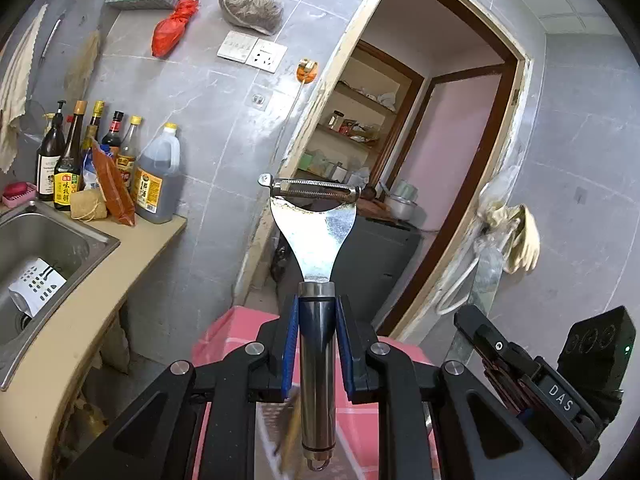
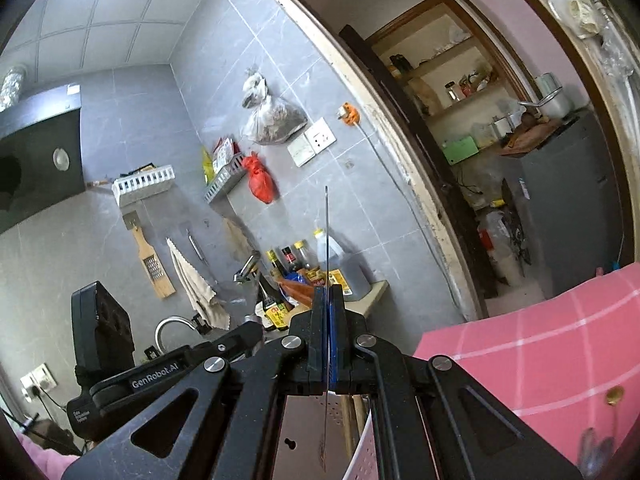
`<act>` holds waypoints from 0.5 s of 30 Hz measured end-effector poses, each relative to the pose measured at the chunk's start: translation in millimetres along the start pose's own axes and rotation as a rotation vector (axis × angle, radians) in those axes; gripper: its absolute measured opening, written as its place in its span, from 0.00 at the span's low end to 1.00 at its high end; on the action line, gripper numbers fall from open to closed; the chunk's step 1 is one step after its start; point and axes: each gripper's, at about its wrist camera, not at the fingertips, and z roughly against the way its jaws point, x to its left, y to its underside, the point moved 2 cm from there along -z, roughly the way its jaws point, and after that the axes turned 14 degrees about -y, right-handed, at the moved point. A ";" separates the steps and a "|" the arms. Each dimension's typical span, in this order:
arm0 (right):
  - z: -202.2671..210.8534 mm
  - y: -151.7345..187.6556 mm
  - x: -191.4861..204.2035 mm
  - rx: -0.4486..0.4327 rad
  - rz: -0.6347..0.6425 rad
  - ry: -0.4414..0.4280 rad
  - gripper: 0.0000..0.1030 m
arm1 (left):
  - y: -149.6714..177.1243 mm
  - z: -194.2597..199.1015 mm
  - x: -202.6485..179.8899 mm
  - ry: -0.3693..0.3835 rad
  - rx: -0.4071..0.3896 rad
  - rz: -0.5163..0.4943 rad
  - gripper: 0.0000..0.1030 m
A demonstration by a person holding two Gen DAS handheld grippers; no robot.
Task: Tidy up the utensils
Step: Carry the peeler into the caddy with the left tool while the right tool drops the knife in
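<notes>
In the left wrist view my left gripper (image 1: pixel 317 314) is shut on the round steel handle of a metal peeler (image 1: pixel 312 216). The peeler stands upright, its blade bar on top in front of the doorway. In the right wrist view my right gripper (image 2: pixel 329 292) is shut on a thin flat metal utensil (image 2: pixel 327 236) seen edge-on, so I cannot tell what kind it is. Its tip points up toward the tiled wall. The right gripper (image 1: pixel 516 364) shows at the lower right of the left wrist view. The left gripper (image 2: pixel 240 304) with the peeler (image 2: pixel 247 269) shows at the lower left of the right wrist view.
A table with a pink checked cloth (image 2: pixel 540 344) lies below, with a spoon (image 2: pixel 614 396) on it. A steel sink (image 1: pixel 44 236) and sauce bottles (image 1: pixel 100 160) sit on the counter at left. Wall racks (image 2: pixel 144 184), a hanging grater (image 2: pixel 151 260) and an open doorway (image 1: pixel 440 140) are ahead.
</notes>
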 end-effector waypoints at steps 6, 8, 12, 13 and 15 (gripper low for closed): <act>-21.1 31.0 -9.1 0.023 0.012 -0.012 0.01 | 22.2 -8.6 14.7 0.009 -0.025 -0.033 0.17; -25.0 37.9 -11.5 0.035 0.014 -0.011 0.01 | 26.5 -9.6 17.6 0.020 -0.024 -0.041 0.17; -26.5 49.3 -16.2 0.059 0.022 -0.001 0.02 | 33.5 -10.8 20.3 0.054 -0.013 -0.060 0.17; -26.3 51.5 -17.2 0.064 0.023 0.002 0.02 | 35.6 -11.6 20.1 0.064 -0.007 -0.067 0.17; -25.1 54.1 -19.1 0.073 0.022 0.007 0.02 | 37.8 -12.2 19.4 0.074 0.003 -0.078 0.17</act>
